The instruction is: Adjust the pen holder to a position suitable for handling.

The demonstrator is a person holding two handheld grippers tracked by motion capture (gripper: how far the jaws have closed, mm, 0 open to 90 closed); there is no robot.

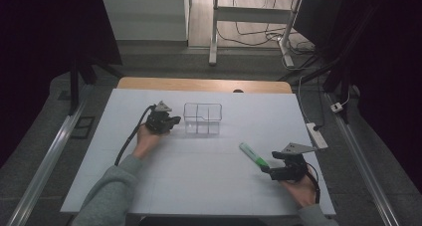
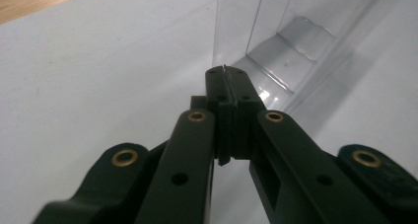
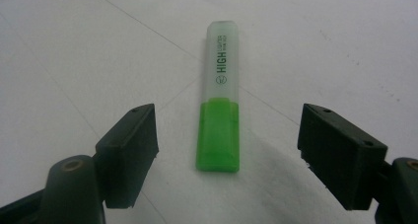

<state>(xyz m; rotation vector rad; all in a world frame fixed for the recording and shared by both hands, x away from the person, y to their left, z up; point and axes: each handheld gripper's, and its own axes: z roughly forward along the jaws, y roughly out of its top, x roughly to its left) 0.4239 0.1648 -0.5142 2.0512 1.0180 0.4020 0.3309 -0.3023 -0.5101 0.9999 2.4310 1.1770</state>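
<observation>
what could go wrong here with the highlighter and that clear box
The right hand-held gripper is open with the green highlighter lying lengthwise between its jaws; closing on the short green end alone may let the pen tip or swing.

The left hand-held gripper is shut on the thin wall of the clear divided box. That looks like a light box, so a pull or twist could tip or drag it across the table.

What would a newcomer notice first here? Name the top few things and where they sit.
The green highlighter stands out most, lying flat on the white table at the near right, straight ahead of the open right claw and untouched by it. Next comes the clear divided box near the middle of the table. The left claw is pinched shut on the edge of one of its walls.
</observation>
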